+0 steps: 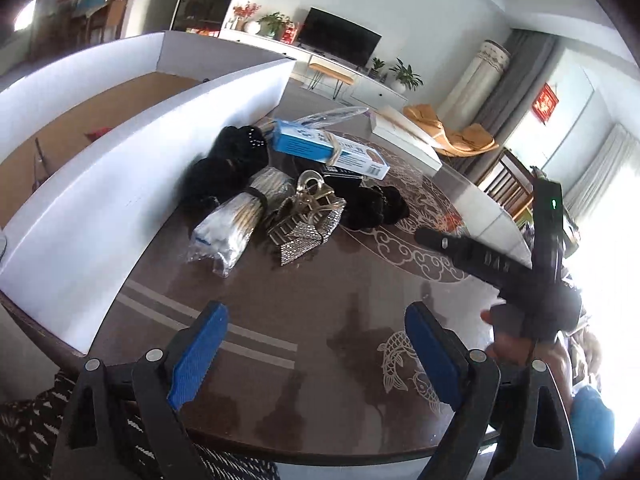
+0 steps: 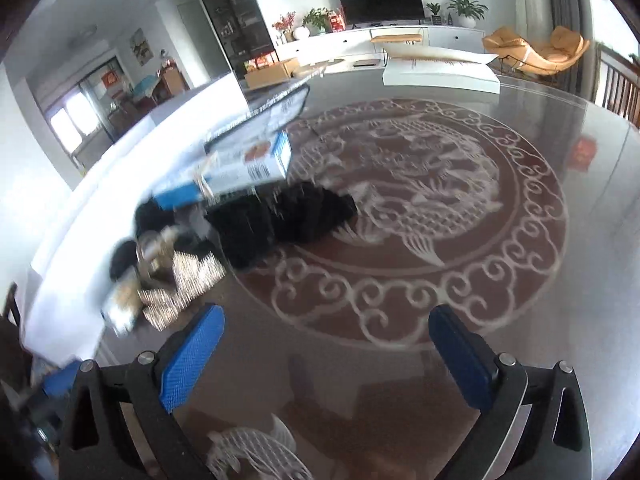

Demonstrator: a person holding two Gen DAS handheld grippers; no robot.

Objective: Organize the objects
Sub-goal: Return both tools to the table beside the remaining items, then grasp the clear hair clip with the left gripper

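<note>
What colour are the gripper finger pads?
Blue, textured pads on black arms; clearest in the right wrist view.

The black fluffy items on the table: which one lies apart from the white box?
The black fluffy item right of the gold hair claw; the others lie against the white box.

a heap of small things lies on the dark patterned counter (image 1: 320, 300), just beside the wall of a big white box (image 1: 132, 184). in it are a blue-and-white carton (image 1: 332, 150) tied with string, lying tilted on top at the far side, a clear bag of cotton swabs (image 1: 234, 222) banded in black, and a gold rhinestone hair claw (image 1: 306, 222). black fuzzy scrunchies (image 1: 372, 210) lie around them.
</note>
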